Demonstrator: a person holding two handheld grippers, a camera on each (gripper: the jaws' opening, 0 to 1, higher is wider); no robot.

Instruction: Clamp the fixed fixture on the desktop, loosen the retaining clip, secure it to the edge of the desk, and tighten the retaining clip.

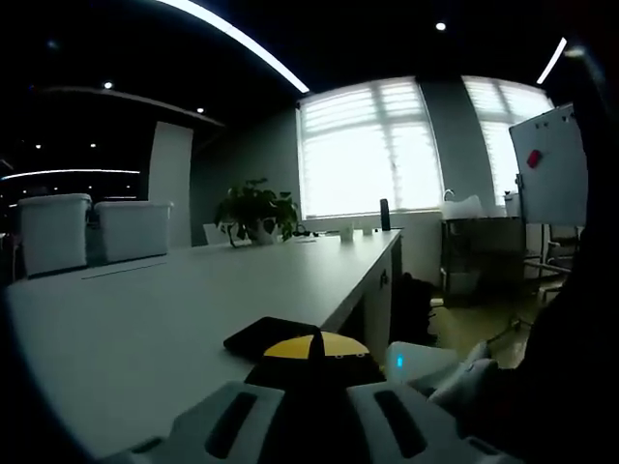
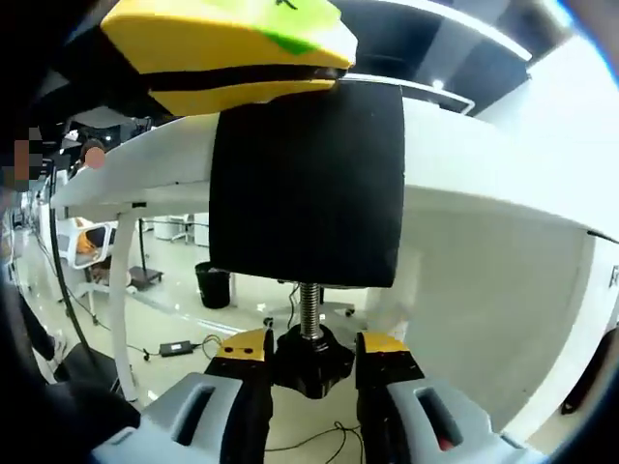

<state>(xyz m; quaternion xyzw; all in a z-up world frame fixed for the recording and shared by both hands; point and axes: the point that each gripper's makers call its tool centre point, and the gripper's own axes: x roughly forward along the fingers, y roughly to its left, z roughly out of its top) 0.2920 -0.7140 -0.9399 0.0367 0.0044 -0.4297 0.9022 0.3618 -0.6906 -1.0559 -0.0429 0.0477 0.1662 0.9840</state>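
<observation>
The fixture is a black clamp with a yellow top (image 1: 319, 344) at the near edge of the long white desk (image 1: 193, 290). My left gripper (image 1: 309, 394) is shut on its upper part. From below the desk edge (image 2: 484, 164), the right gripper view shows the clamp's black body (image 2: 305, 184) under the yellow top (image 2: 227, 48). A threaded screw (image 2: 309, 307) runs down from it to a black knob (image 2: 311, 372). My right gripper (image 2: 311, 353) is shut on that knob, its yellow-tipped jaws on either side. The right gripper's white body (image 1: 426, 365) also shows beside the fixture.
A potted plant (image 1: 256, 208) and small items stand at the desk's far end, and two white chair backs (image 1: 92, 232) on its left. A whiteboard (image 1: 551, 164) stands at the right. Under the desk are a leg (image 2: 118, 309), a bin (image 2: 213, 283) and floor cables (image 2: 179, 346).
</observation>
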